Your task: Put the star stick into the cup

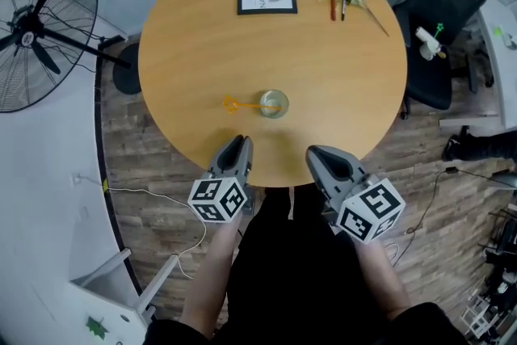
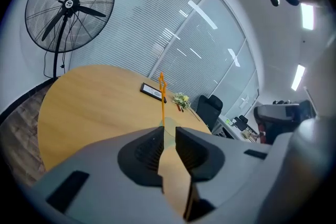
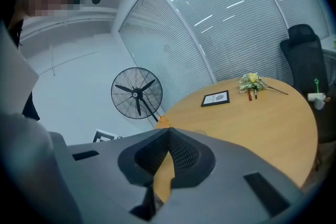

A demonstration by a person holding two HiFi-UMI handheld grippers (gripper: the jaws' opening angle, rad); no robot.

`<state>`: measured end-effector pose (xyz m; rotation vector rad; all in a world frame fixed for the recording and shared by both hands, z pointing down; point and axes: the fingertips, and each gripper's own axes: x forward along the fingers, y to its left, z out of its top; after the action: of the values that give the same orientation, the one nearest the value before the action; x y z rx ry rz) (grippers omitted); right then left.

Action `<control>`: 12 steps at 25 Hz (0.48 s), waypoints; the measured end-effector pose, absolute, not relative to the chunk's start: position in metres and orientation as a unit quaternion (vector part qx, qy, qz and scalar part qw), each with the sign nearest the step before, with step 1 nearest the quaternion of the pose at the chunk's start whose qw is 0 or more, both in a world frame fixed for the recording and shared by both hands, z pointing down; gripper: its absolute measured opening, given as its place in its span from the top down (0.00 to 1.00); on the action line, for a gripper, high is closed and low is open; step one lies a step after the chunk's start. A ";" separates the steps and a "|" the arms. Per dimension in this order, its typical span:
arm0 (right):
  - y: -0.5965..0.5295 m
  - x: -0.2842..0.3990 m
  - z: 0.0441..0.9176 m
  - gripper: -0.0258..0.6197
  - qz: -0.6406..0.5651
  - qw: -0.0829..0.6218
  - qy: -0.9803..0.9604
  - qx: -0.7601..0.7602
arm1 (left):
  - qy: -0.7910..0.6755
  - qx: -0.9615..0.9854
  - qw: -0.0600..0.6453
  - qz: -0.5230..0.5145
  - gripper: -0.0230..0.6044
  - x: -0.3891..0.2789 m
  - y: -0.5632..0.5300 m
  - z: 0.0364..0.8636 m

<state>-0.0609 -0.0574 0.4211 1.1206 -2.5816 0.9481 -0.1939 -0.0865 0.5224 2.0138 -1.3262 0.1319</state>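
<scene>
Clearance matters: star stick (image 1: pixel 241 103) seemingly leans in cup (image 1: pixel 274 103) just ahead of left tool (image 1: pixel 239 144), which is slightly spread and empty; right tool (image 1: pixel 314 152) is pressed together. Avoid nudging either.

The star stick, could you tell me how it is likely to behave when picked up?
The star stick is thin and long, so probably light and slightly bendy. Its end meets the small clear cup, which looks light, so tugging might tip that.

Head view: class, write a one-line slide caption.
Star stick stands leaning in the cup on the round table; left tool and right tool hover empty at its near edge.
</scene>
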 end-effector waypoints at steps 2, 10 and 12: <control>-0.053 -0.065 0.420 0.95 0.317 0.085 -0.868 0.373 | -0.512 0.780 0.356 0.047 0.87 -0.196 -0.079 0.519; -0.035 -0.052 0.422 0.95 0.318 0.086 -0.869 0.369 | -0.510 0.781 0.358 0.044 0.87 -0.180 -0.062 0.518; -0.031 -0.046 0.421 0.95 0.317 0.083 -0.871 0.366 | -0.513 0.781 0.355 0.041 0.87 -0.174 -0.059 0.515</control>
<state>-0.0457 -0.0314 0.4210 1.0922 -2.6001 0.9470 -0.1738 -0.0593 0.5146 2.0177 -1.3258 0.1062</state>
